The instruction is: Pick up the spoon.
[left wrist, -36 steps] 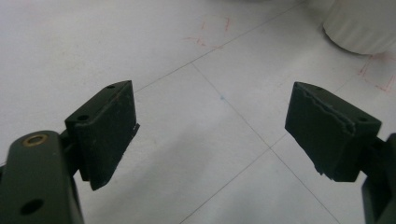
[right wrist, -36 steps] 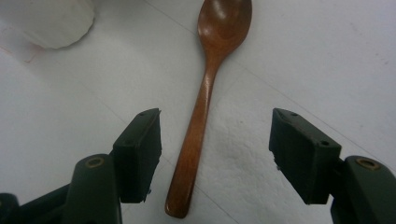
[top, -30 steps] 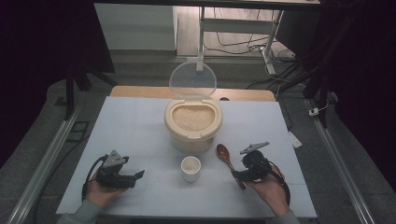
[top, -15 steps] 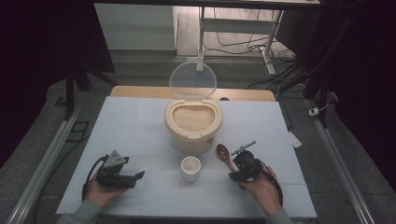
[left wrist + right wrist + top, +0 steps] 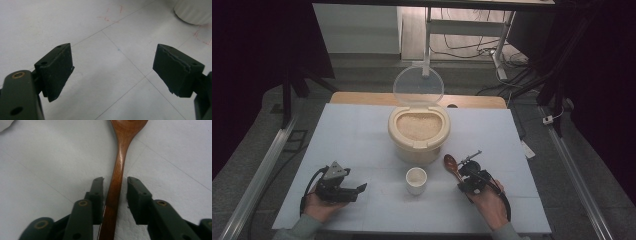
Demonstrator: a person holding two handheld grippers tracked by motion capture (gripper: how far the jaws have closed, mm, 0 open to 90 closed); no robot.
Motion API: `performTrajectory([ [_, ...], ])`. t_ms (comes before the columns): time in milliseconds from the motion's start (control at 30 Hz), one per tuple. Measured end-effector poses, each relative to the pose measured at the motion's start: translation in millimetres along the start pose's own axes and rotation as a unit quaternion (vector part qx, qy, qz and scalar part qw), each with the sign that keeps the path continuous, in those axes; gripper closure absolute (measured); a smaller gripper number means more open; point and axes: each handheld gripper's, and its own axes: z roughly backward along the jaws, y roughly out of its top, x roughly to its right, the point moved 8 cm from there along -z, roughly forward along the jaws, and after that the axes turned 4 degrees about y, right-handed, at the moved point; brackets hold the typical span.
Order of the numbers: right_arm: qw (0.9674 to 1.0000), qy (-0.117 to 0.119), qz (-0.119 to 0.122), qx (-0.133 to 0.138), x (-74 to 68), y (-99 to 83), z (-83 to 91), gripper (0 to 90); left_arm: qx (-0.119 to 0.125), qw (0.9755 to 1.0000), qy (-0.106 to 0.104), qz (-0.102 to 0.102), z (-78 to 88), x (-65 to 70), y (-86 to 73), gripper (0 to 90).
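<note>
Right gripper view — where's the wooden spoon (image 5: 117, 182)?
— Between the right gripper (image 5: 115, 185)'s jaws, handle along them, bowl pointing far. They've just been closing, small gaps remain, no grip yet.
— And the left gripper (image 5: 112, 67)?
— Wide open, empty, farther off on the left.

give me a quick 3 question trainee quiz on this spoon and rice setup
1. True or false: the lid of the rice container is shut.
2. What lies between the fingers of the right gripper? A) white cup B) wooden spoon C) nothing
3. Fill in: the left gripper is ____, with bare table between its fingers.

Key
1. False: the clear lid stands raised.
2. B: the wooden spoon; the fingers have just been closing, and a gap shows on the right side.
3. Open.
</note>
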Motion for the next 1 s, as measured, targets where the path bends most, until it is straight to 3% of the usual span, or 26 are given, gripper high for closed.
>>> performTrajectory([
  [167,0.9999,-0.004,-0.012,-0.005,-0.2,1.5,-0.4,75.7,0.0,1.0,0.001,-0.002,0.3,0.3,-0.1,15.9],
  [567,0.9998,-0.003,-0.02,-0.007,1.4,2.8,-0.7,79.2,-0.002,1.0,0.002,-0.002,-0.3,0.1,-1.1,15.8],
  [833,0.9996,0.023,-0.013,0.009,3.2,1.5,1.9,79.4,-0.002,1.0,0.003,-0.001,-0.7,-1.0,-1.6,15.8],
  [1000,0.9989,0.039,-0.01,0.024,6.5,0.4,12.6,79.4,-0.003,1.0,0.004,-0.001,-0.7,-1.4,-1.9,15.9],
])
